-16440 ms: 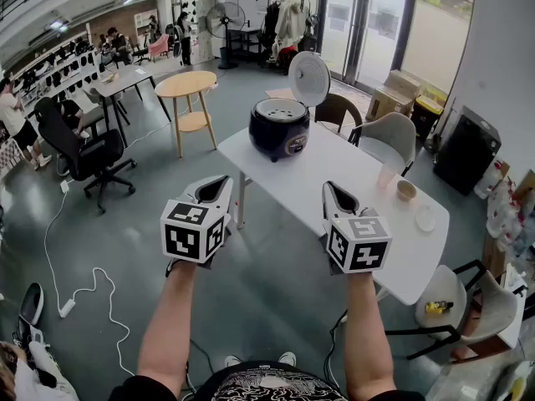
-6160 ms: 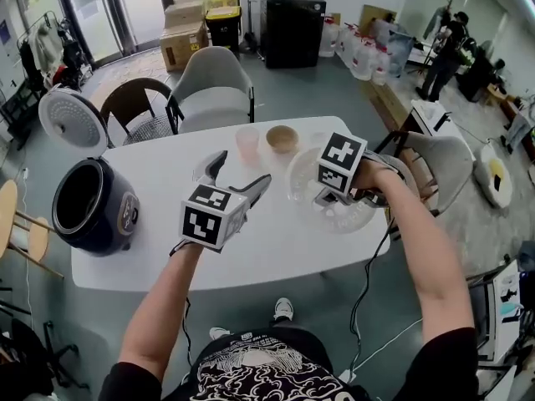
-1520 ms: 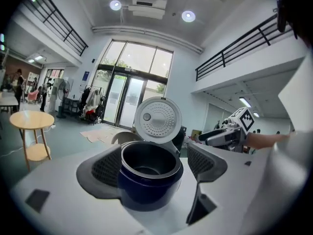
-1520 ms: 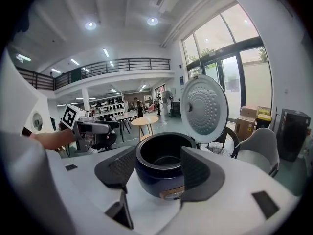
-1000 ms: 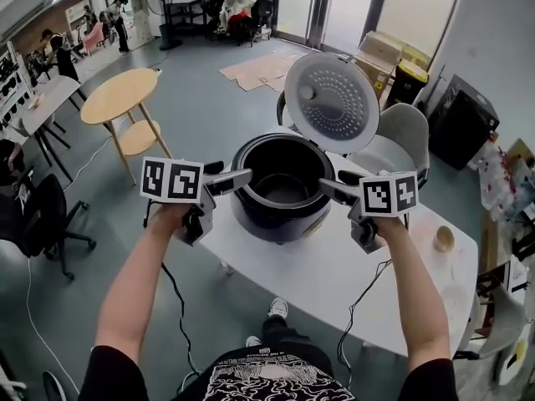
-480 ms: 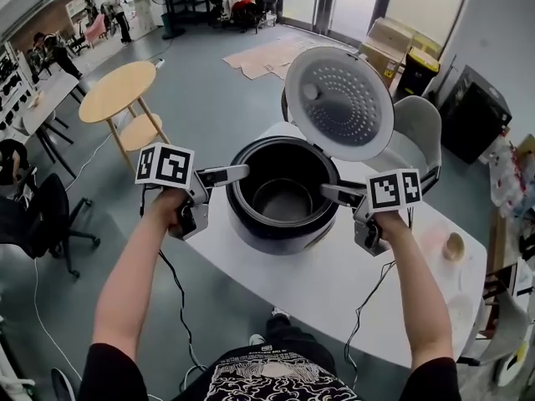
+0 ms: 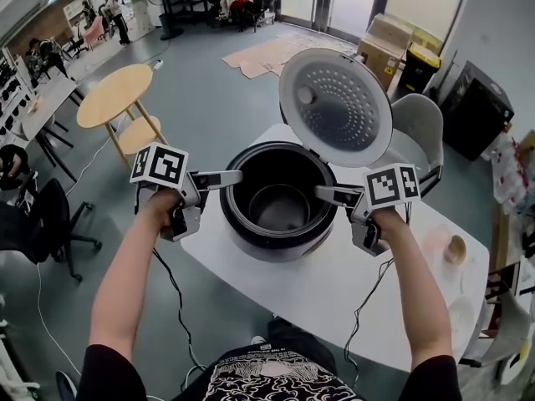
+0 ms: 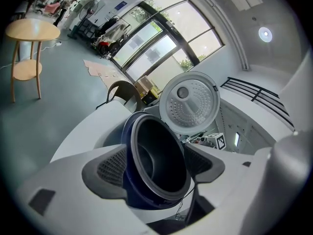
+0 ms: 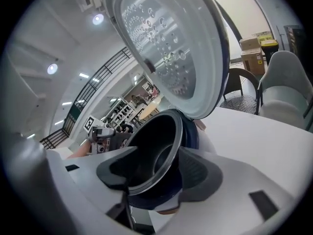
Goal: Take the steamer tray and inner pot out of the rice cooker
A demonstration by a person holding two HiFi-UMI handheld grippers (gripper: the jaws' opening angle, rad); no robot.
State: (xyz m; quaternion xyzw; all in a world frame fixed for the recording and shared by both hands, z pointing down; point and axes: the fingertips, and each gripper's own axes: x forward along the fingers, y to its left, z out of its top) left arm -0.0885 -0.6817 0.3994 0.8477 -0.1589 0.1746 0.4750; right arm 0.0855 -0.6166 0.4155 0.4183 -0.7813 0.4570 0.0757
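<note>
A dark blue rice cooker (image 7: 251, 232) stands on the white table (image 7: 351, 291) with its lid (image 7: 334, 107) tipped up. The dark inner pot (image 7: 280, 207) sits inside it and looks empty. My left gripper (image 7: 224, 178) reaches in from the left and its jaws straddle the pot's rim (image 8: 161, 131), one outside and one inside. My right gripper (image 7: 328, 193) does the same at the right side of the rim (image 9: 161, 151). Both pairs of jaws are closing with the rim between them, and the pads stand clear of it.
A pinkish cup (image 7: 435, 242) and a small bowl (image 7: 456, 247) stand on the table to the right, with a pale round tray (image 7: 462, 312) near the right end. A grey chair (image 7: 414, 132) stands behind the cooker. A round wooden side table (image 7: 113, 98) is at the left.
Both grippers have come down and inward from beside the cooker to its rim, left and right. Each has rolled so that its jaws straddle the rim.
</note>
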